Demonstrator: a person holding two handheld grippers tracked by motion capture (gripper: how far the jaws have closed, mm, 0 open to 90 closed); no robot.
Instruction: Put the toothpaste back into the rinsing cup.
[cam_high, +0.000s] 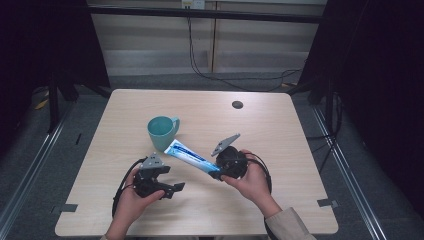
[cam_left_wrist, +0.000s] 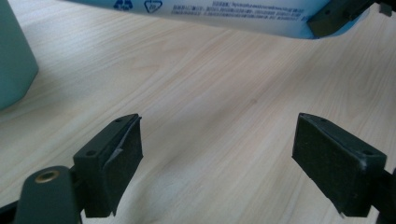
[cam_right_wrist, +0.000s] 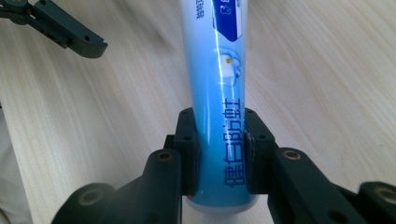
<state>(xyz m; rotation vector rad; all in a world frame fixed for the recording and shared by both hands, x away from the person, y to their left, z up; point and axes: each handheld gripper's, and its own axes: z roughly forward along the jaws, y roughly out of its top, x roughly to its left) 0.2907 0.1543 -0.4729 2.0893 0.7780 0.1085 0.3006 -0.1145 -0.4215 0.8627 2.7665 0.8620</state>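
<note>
Blue-and-white toothpaste tube (cam_right_wrist: 219, 93) with big Chinese characters down its side (can't make out the brand) is clamped near its cap end in the right gripper (cam_right_wrist: 219, 154), lifted over the wooden table (cam_high: 280, 130), tip beside the teal mug (cam_high: 162, 132). Left gripper (cam_left_wrist: 217, 154) gapes wide, empty.

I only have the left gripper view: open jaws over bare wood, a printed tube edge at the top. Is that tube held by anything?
Observer: Yes, the right gripper is shut on the tube near its cap end.
Operator: What's the green thing at my left edge?
Observer: A teal mug, upright on the table, handle toward the far right.
Operator: Does the tube reach it?
Observer: Its flat end is right beside the mug; contact is unclear.
</note>
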